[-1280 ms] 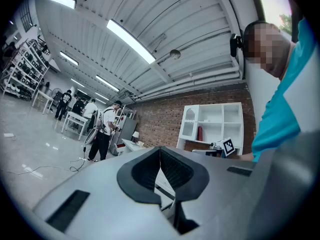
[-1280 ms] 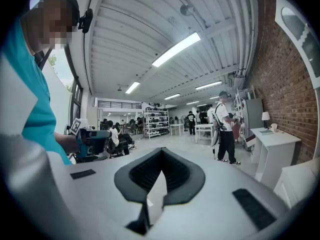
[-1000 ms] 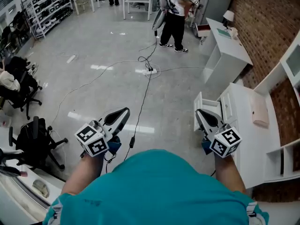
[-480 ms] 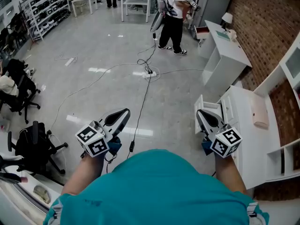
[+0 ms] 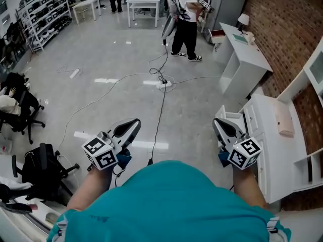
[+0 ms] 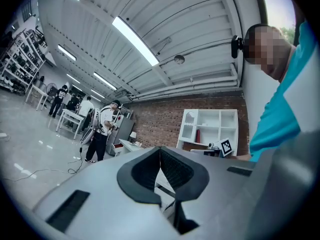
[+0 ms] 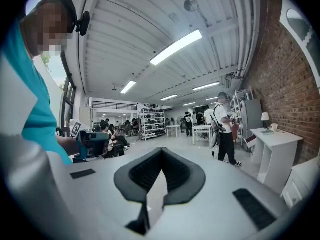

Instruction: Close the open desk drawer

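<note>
The open white drawer (image 5: 233, 116) juts out to the left from the white desk (image 5: 275, 155) at the right of the head view. My right gripper (image 5: 220, 124) is held up just in front of the drawer; its jaws are shut with nothing in them. The left gripper (image 5: 133, 124) hangs over the bare floor, far left of the desk, also shut and holding nothing. In the left gripper view the left gripper (image 6: 160, 149) has its black pads meeting at the tip. In the right gripper view the right gripper (image 7: 161, 150) shows the same, and a corner of the desk (image 7: 302, 181) appears low right.
A pale pink pad (image 5: 284, 119) lies on the desk, with a white shelf unit (image 5: 308, 79) behind it. A second white desk (image 5: 246, 54) stands further on. A person (image 5: 183, 19) stands ahead by floor cables (image 5: 162, 83). Black office chairs (image 5: 43, 169) crowd the left.
The head view has shifted a little forward and right, so the desk and drawer sit slightly lower in the picture. Both grippers hold the same pose, still shut.
</note>
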